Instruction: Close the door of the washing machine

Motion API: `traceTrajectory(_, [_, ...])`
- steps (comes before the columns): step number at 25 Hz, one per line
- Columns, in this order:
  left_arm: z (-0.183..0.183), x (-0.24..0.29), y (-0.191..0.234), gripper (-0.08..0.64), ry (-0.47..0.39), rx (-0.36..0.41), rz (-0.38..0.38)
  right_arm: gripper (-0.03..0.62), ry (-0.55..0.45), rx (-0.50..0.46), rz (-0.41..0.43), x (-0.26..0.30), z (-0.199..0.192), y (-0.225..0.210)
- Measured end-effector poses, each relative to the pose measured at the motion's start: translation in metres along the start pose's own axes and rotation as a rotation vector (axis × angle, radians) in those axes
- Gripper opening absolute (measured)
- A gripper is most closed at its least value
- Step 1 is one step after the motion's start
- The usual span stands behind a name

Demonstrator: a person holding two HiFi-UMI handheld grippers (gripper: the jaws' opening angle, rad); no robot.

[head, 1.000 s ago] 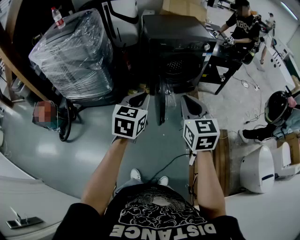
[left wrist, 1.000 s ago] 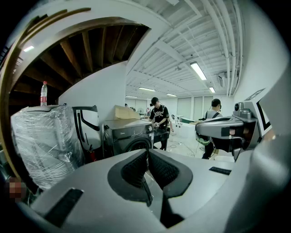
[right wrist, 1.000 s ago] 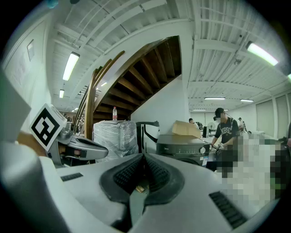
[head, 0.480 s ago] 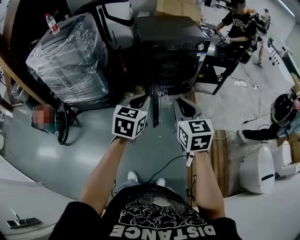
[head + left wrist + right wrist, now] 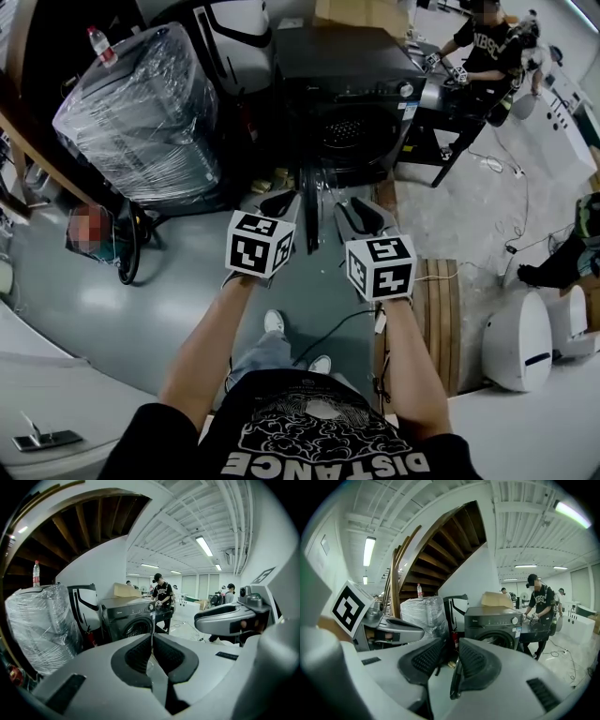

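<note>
The dark washing machine (image 5: 356, 84) stands ahead with its round door (image 5: 308, 211) swung open, seen edge-on between my two grippers. My left gripper (image 5: 281, 200) sits just left of the door, its pads together. In the left gripper view the door's thin edge (image 5: 151, 620) lines up with the slit between the pads; contact cannot be told. My right gripper (image 5: 349, 211) is just right of the door. Its jaws have just been opening, and the door's dark rim (image 5: 453, 686) shows in the gap by the right pad (image 5: 476, 660).
A plastic-wrapped appliance (image 5: 141, 112) stands left of the machine, under a wooden staircase (image 5: 436, 550). A person (image 5: 487, 47) works at a dark table right of the machine. Wooden planks (image 5: 442, 319) and a white unit (image 5: 520, 342) lie to my right, and a cable (image 5: 328, 333) crosses the floor.
The right gripper has shifted left, closer to the door, and its jaws have parted. The left gripper has held its place beside the door.
</note>
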State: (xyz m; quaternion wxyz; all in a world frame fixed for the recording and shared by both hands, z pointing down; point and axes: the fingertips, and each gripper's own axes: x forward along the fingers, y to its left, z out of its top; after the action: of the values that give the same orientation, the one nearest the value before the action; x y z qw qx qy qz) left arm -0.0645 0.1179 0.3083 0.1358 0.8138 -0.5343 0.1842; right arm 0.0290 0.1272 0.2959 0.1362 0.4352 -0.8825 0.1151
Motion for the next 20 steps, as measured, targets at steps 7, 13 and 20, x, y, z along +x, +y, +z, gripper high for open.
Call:
traceTrajectory(7, [-0.017, 0.023, 0.042, 0.035, 0.028, -0.032, -0.012, 0.146, 0.095, 0.050, -0.012, 0.054, -0.027, 0.000])
traceTrajectory(13, [-0.033, 0.051, 0.082, 0.035, 0.060, -0.069, -0.038, 0.181, 0.203, 0.080, -0.012, 0.113, -0.051, 0.000])
traceTrajectory(20, [-0.061, 0.086, 0.121, 0.035, 0.106, -0.133, -0.066, 0.224, 0.316, 0.141, -0.028, 0.172, -0.080, -0.009])
